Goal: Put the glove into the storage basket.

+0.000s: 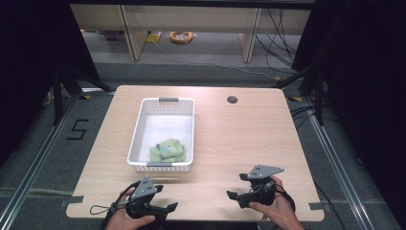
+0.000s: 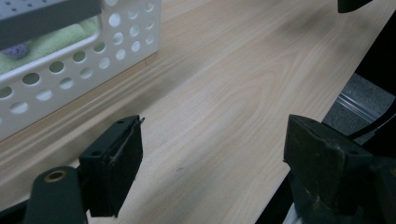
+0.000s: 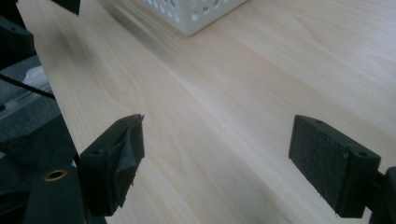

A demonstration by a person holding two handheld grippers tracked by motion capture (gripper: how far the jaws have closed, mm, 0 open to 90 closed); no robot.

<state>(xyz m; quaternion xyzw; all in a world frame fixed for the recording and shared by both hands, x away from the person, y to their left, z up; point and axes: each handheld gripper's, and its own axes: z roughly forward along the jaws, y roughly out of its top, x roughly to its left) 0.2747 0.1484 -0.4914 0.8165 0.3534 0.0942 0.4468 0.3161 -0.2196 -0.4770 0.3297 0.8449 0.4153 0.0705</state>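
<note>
A white perforated basket [image 1: 139, 124] stands on the wooden table [image 1: 239, 139], left of centre. Folded green cloth [image 1: 167, 150] with a small purple patch lies at its near end. My left gripper [image 1: 166, 197] rests low at the table's front edge, just in front of the basket, jaws wide apart with nothing between them. In the left gripper view the left gripper [image 2: 215, 140] frames bare wood, with the basket [image 2: 93, 56] and cloth [image 2: 56, 39] at upper left. My right gripper [image 1: 237, 186] sits at the front right, open and empty. The right gripper view has the right gripper [image 3: 217, 135] over bare wood, the basket's corner [image 3: 196, 14] ahead.
A round cable hole [image 1: 232, 99] sits near the table's far right. Beyond the table are wooden shelf legs, loose cables and an orange coil [image 1: 181, 36] on the floor. Dark frames stand at both sides. Bare tabletop lies right of the basket.
</note>
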